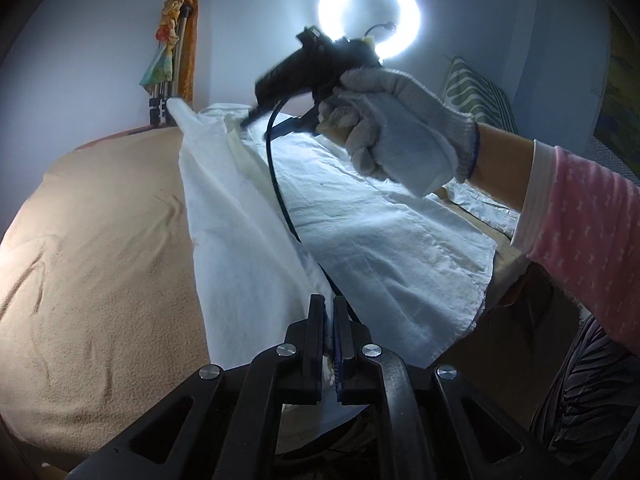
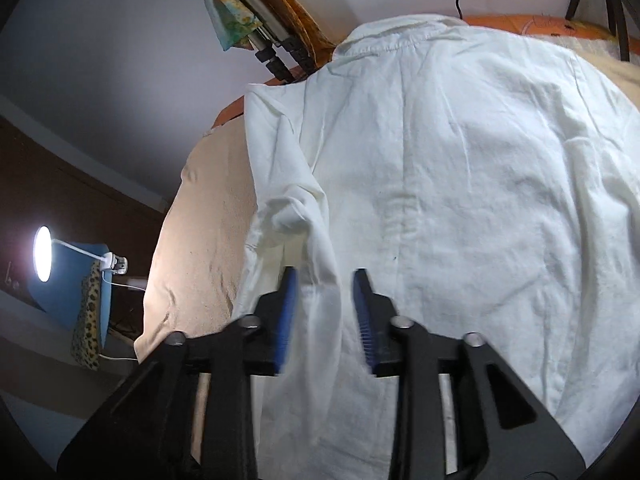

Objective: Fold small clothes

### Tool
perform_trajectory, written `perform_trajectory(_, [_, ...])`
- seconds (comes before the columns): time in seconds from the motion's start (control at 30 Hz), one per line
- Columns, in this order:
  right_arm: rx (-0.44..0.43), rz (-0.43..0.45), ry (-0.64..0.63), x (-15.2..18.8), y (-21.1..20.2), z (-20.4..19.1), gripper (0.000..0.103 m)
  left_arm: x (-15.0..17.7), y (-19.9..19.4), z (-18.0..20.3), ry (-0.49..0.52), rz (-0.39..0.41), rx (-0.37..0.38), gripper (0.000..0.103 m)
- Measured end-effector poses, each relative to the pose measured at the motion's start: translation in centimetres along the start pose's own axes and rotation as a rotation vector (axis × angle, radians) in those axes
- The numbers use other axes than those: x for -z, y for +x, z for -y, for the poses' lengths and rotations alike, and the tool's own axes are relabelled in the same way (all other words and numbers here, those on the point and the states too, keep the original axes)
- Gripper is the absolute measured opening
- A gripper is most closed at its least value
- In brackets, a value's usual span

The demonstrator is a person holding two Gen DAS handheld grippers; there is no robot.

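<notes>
A white collared shirt lies spread on a beige bed cover. In the left wrist view my left gripper is shut on the shirt's lower edge and lifts that side up as a fold. In that view a gloved hand holds my right gripper above the shirt near the collar end; its tips are blurred. In the right wrist view my right gripper is open, its blue pads on either side of a raised fold near the sleeve, not closed on it.
A ring light shines at the far wall. A tripod draped with colourful cloth stands behind the bed. A lamp and a leopard-print item are off the bed's left. A striped cushion is at the right.
</notes>
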State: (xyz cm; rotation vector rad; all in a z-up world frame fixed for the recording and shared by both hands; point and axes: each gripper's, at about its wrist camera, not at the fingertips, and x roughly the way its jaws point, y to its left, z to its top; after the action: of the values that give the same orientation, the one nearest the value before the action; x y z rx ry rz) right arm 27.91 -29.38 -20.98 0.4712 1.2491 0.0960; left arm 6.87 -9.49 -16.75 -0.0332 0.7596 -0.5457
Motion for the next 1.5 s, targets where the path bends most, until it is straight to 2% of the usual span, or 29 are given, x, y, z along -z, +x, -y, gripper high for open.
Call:
perform_trajectory(0.07, [-0.022, 0.045, -0.021, -0.7, -1.4, -0.1, 0.064, 0.0, 0.2, 0.1, 0.004, -0.004, 0.000, 0.000])
perform_trajectory(0.13, [-0.063, 0.048, -0.009, -1.7, -1.8, 0.0, 0.073, 0.0, 0.5, 0.2, 0.005, -0.010, 0.002, 0.000])
perform_trajectory(0.17, [-0.053, 0.039, -0.008, -2.1, -1.4, 0.0, 0.074, 0.0, 0.7, 0.2, 0.006, -0.014, 0.002, 0.000])
perform_trajectory(0.27, [0.063, 0.000, -0.031, -2.9, 1.0, -0.2, 0.073, 0.0, 1.0, 0.4, 0.009, -0.020, 0.003, 0.000])
perform_trajectory(0.33, [0.073, -0.030, -0.012, -2.9, 2.8, 0.3, 0.055, 0.0, 1.1, 0.5, 0.014, -0.021, 0.001, 0.000])
perform_trajectory(0.37, [0.055, -0.049, 0.003, -2.9, 3.6, 0.6, 0.029, 0.0, 1.2, 0.6, 0.020, -0.022, -0.004, 0.000])
perform_trajectory(0.4, [0.026, -0.067, 0.023, -2.9, 4.2, 0.7, 0.012, 0.0, 1.3, 0.6, 0.023, -0.024, -0.006, 0.000])
perform_trajectory(0.47, [-0.032, -0.051, 0.033, -2.8, 4.3, 0.6, 0.009, 0.0, 1.4, 0.6, 0.022, -0.025, -0.002, 0.001])
perform_trajectory(0.53, [-0.057, 0.009, 0.028, -3.0, 3.7, 1.0, 0.008, 0.0, 1.5, 0.7, 0.024, -0.035, 0.011, 0.002])
perform_trajectory(0.57, [-0.050, 0.018, 0.064, -3.3, 3.7, 1.9, 0.008, 0.0, 1.7, 0.8, 0.025, -0.046, 0.025, 0.003])
perform_trajectory(0.63, [-0.022, -0.002, 0.160, -3.6, 4.6, 4.4, 0.007, 0.1, 1.8, 1.1, 0.038, -0.055, 0.029, 0.019])
perform_trajectory(0.7, [0.034, -0.009, 0.164, -3.3, 5.0, 4.9, 0.004, 0.3, 1.7, 1.5, 0.051, -0.058, 0.038, 0.022])
perform_trajectory(0.77, [0.042, 0.023, 0.154, -3.0, 4.6, 4.3, 0.006, 0.5, 1.2, 1.6, 0.057, -0.056, 0.045, 0.023])
perform_trajectory(0.93, [0.064, 0.024, 0.117, -2.7, 2.8, 2.6, 0.014, 1.1, -1.2, 0.5, 0.024, -0.034, 0.042, 0.027])
perform_trajectory(1.07, [-0.021, 0.055, 0.122, -1.9, -1.0, 1.9, 0.030, 2.0, -3.7, -1.5, -0.043, -0.018, 0.001, 0.031])
perform_trajectory(1.17, [-0.073, 0.068, 0.105, 0.1, -4.2, 1.3, 0.034, 2.7, -4.2, -3.6, -0.134, -0.037, -0.018, 0.035])
perform_trajectory(1.33, [-0.144, 0.045, 0.084, 5.6, -8.3, 0.4, 0.034, 2.9, -3.5, -6.5, -0.299, -0.059, 0.065, 0.036])
perform_trajectory(1.43, [-0.152, 0.009, 0.065, 10.0, -9.6, 0.1, 0.044, 2.9, -2.4, -8.3, -0.416, -0.072, 0.153, 0.039])
perform_trajectory(1.5, [-0.139, -0.025, 0.060, 13.3, -9.3, 0.2, 0.047, 3.0, -1.3, -9.5, -0.502, -0.092, 0.205, 0.038])
